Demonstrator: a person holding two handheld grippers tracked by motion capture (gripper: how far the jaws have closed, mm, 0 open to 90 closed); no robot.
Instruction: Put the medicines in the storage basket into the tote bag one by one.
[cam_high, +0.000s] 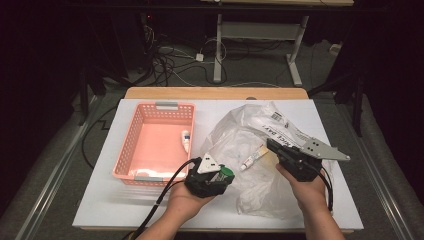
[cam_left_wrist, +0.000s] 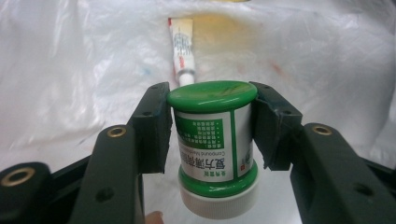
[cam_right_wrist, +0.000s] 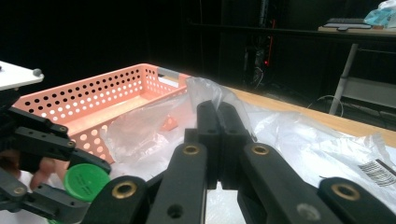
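Left hand-held gripper clamps green-lidded jar sideways above plastic bag.

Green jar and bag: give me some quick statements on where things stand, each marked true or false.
1. The left tool holds the green jar between its jaws. True.
2. The right tool stands wide open. False: its jaws are shut, pinching the plastic bag.
3. The pink basket holds a small tube. True.
4. The jar's lid is red. False: it is green.
5. Another tube lies at the bag. True.
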